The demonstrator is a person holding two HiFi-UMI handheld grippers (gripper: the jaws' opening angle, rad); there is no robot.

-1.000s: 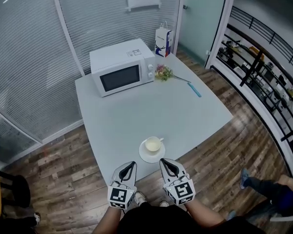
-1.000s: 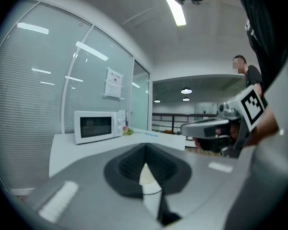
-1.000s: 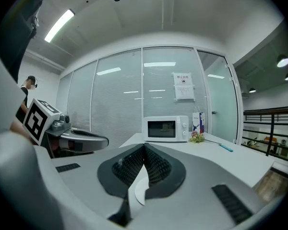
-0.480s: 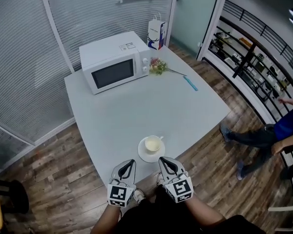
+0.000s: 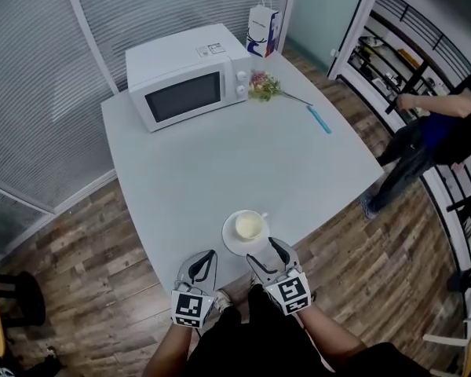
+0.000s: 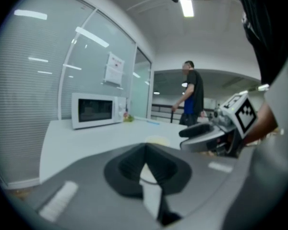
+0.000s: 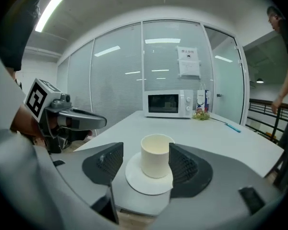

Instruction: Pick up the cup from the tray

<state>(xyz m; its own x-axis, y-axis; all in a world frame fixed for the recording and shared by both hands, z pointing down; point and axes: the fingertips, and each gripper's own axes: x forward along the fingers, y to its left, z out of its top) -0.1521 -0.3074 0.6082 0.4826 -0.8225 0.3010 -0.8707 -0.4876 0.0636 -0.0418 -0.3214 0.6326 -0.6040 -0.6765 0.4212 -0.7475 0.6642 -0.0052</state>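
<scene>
Cup, cream-coloured and upright, on the middle of a round white tray that lies at the near edge of the pale table, just in front of the person. The right gripper is at that edge with its jaws opening; in the right gripper view the cup stands in the gap between the two dark pads, the left pad clearly apart from it and the right pad close beside it, neither pressing on it. The left gripper is held just off the near edge, beside the right one, its jaws closed together on nothing. A white microwave occupies the far left corner, a paper bag the far corner, with flowers just right of the microwave and a blue pen toward the right edge. A person stands beyond the right edge.
</scene>
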